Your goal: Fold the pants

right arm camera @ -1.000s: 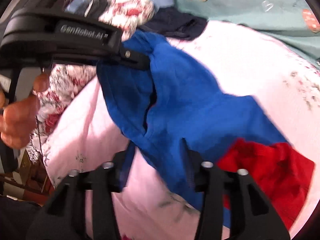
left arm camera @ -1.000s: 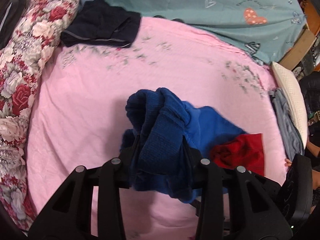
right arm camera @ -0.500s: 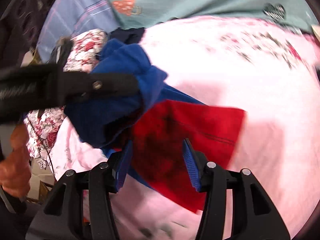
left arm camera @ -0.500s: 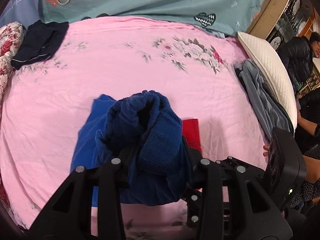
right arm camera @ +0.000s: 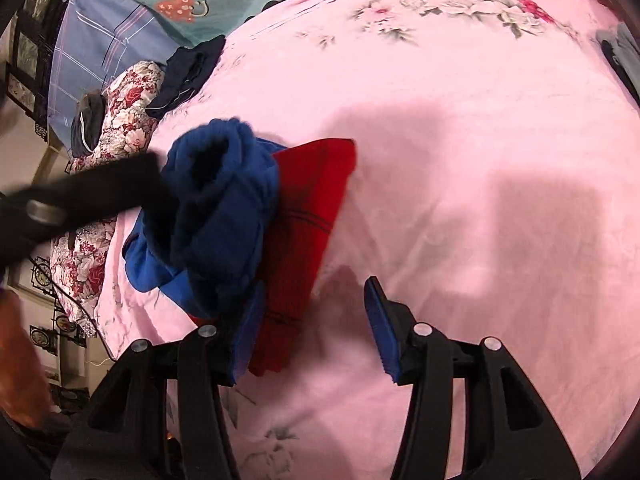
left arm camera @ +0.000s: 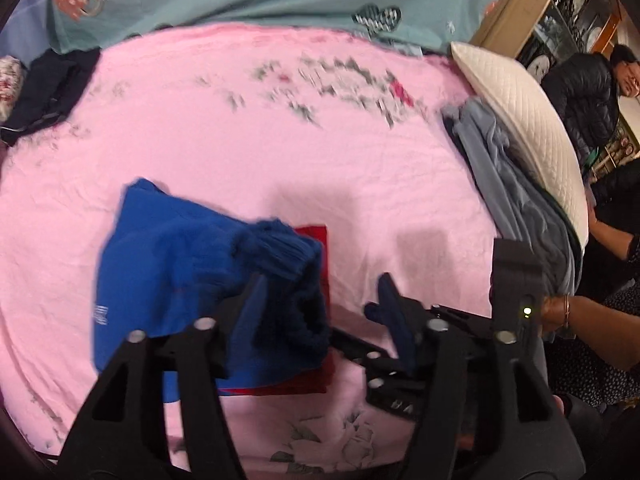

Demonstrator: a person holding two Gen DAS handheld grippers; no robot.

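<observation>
The blue pants with a red panel (left arm camera: 168,272) lie in a folded bundle on the pink bed sheet (left arm camera: 260,140); the ribbed dark-blue waistband (left arm camera: 284,256) bunches on top. My left gripper (left arm camera: 320,312) stands open just above the bundle, its left finger against the waistband. In the right wrist view the pants (right arm camera: 228,216) lie left of centre with the red part (right arm camera: 308,208) showing. My right gripper (right arm camera: 316,320) is open and empty, its left finger at the bundle's edge.
A dark folded garment (left arm camera: 44,92) lies at the far left. Grey-blue clothes (left arm camera: 508,196) and a white pillow (left arm camera: 528,128) sit at the right edge. A flowered pillow (right arm camera: 108,152) lies left. A person (left arm camera: 592,92) stands beyond the bed at the right.
My left gripper has opened and let go of the waistband, which dropped onto the bundle. My right gripper has opened wider. The pants now lie folded on the sheet.
</observation>
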